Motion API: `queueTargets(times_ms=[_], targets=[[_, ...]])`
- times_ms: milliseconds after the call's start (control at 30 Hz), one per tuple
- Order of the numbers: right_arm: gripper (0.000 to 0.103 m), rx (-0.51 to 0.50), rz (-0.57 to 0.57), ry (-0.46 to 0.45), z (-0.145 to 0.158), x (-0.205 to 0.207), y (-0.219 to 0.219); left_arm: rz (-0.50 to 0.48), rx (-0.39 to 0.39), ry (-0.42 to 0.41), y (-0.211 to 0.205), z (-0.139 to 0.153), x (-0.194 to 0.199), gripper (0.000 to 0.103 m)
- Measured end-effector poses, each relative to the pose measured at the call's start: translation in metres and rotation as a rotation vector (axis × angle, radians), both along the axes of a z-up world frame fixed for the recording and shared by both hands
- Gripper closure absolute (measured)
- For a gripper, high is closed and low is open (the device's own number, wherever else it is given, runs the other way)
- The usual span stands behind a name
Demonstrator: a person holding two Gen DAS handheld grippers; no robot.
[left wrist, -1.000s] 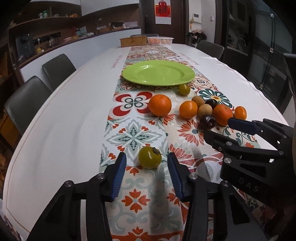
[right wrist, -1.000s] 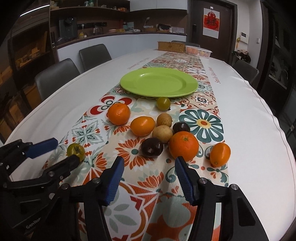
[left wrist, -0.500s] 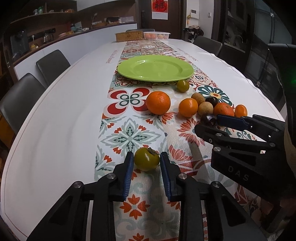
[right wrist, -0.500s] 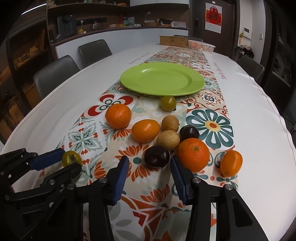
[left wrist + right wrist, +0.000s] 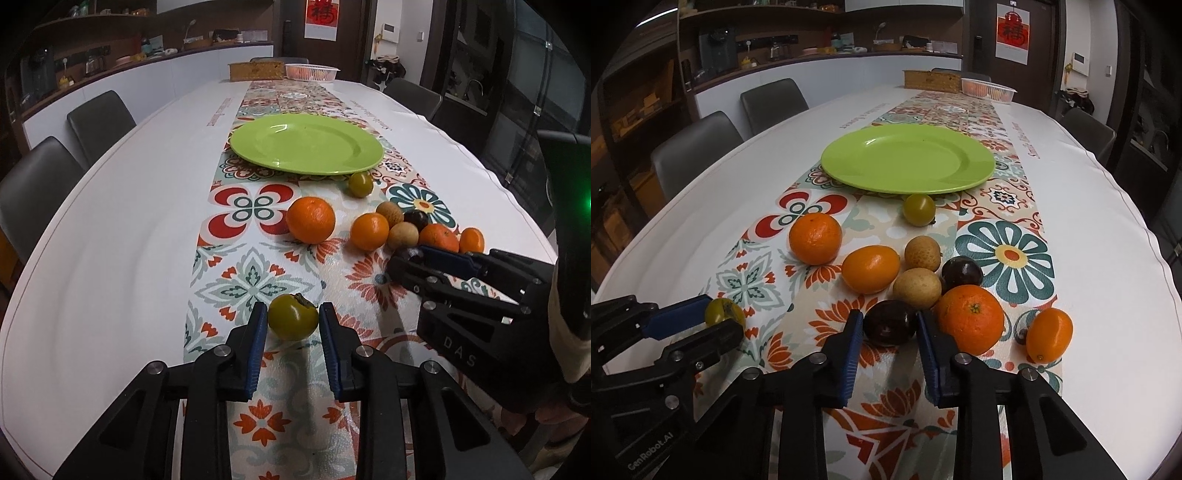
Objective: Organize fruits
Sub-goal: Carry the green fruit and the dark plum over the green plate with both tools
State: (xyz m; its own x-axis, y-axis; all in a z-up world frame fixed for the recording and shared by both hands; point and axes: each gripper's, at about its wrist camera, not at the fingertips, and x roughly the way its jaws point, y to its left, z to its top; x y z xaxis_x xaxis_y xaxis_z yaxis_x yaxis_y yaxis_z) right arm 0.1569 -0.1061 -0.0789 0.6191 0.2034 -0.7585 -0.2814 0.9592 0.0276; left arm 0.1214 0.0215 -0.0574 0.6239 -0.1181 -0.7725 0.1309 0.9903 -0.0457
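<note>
My left gripper (image 5: 292, 319) has its blue pads on both sides of a green persimmon (image 5: 292, 320) on the patterned runner, touching or nearly touching it. My right gripper (image 5: 889, 325) brackets a dark purple fruit (image 5: 889, 322) the same way. An empty green plate (image 5: 908, 158) lies further back; it also shows in the left wrist view (image 5: 306, 143). Oranges (image 5: 970, 318), kumquat-like fruits (image 5: 871, 268), tan round fruits (image 5: 917, 287), another dark fruit (image 5: 962, 271) and a second green fruit (image 5: 919, 209) lie between the grippers and the plate.
The long white table (image 5: 122, 229) carries a floral runner (image 5: 255, 273). A woven box (image 5: 932, 80) and a white basket (image 5: 988, 90) stand at the far end. Grey chairs (image 5: 696, 147) line the left side. A large orange (image 5: 970, 318) touches my right gripper's right finger.
Both grippers moved forward and narrowed: the left around the green persimmon, the right around the dark purple fruit. The fruits stay on the cloth.
</note>
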Motion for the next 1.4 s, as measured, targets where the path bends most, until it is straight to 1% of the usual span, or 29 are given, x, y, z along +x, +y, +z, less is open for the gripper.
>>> queueTargets(times_ms=[200, 433, 533, 667, 900, 1033, 1233, 1400], targets=[[0.072, 0.036, 0.009, -0.005, 0.012, -0.008, -0.004, -0.001, -0.021, -0.022, -0.001, 0.012, -0.007, 0.074], [0.072, 0.063, 0.029, -0.048, 0.035, -0.021, -0.006, -0.013, -0.023, -0.088, -0.005, 0.038, -0.014, 0.074], [0.072, 0.075, 0.034, -0.061, 0.044, -0.022, -0.009, -0.027, -0.021, -0.123, -0.005, 0.05, -0.011, 0.074], [0.072, 0.095, 0.032, -0.072, 0.054, -0.018, -0.017, -0.043, -0.022, -0.148, -0.007, 0.063, 0.0, 0.074], [0.072, 0.15, 0.012, -0.074, 0.066, 0.01, -0.033, -0.081, -0.001, -0.178, -0.014, 0.076, 0.029, 0.074], [0.072, 0.138, 0.019, -0.093, 0.074, 0.032, -0.035, -0.118, 0.021, -0.189, -0.022, 0.082, 0.053, 0.074], [0.072, 0.127, 0.024, -0.094, 0.083, 0.068, -0.038, -0.15, 0.045, -0.177, -0.025, 0.089, 0.094, 0.074], [0.072, 0.103, 0.034, -0.073, 0.082, 0.098, -0.035, -0.162, 0.035, -0.128, -0.023, 0.079, 0.126, 0.074]])
